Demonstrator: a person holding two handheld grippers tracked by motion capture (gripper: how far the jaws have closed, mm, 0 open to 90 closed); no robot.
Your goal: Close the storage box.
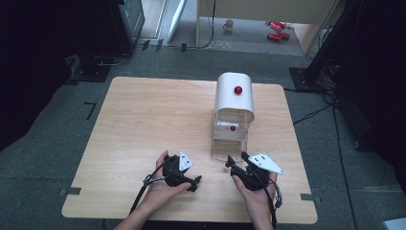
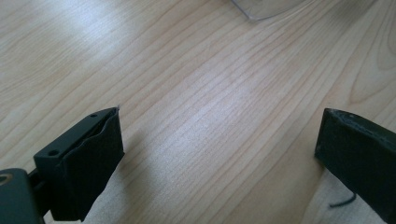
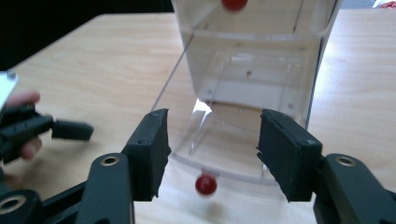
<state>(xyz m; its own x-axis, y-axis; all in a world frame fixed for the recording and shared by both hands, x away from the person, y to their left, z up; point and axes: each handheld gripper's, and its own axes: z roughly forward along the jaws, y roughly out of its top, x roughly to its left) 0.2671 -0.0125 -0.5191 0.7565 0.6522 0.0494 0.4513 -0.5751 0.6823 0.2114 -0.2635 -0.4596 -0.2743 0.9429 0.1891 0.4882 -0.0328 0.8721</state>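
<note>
The right gripper (image 3: 211,154) has its jaws partly spread with nothing pressed between the pads, and the red knob (image 3: 206,185) of the clear flap (image 3: 219,140) sits in the gap, low and a touch toward seven o'clock of its middle, apart from both pads. That flap lies folded down flat on the table at the six o'clock side of the bread box (image 1: 233,115), a clear-walled case with a white rounded cover (image 1: 233,93) rolled up at twelve o'clock and bearing its own red knob. By the look of it the step in hand is the approach to the lower flap's knob, with the grasp not yet made. The next move likely calls for easing the gripper down and forward until the knob sits level with the pads, then closing on it gently, since it is small, round and apt to slip aside. The left gripper (image 2: 219,154) has its jaws wide apart over bare wood, gripping nothing; in the high view it rests at about nine o'clock of the right one, near the table's front edge, with a corner of the clear flap at one o'clock in its own view. The wooden table (image 1: 143,120) is otherwise bare around both hands
</note>
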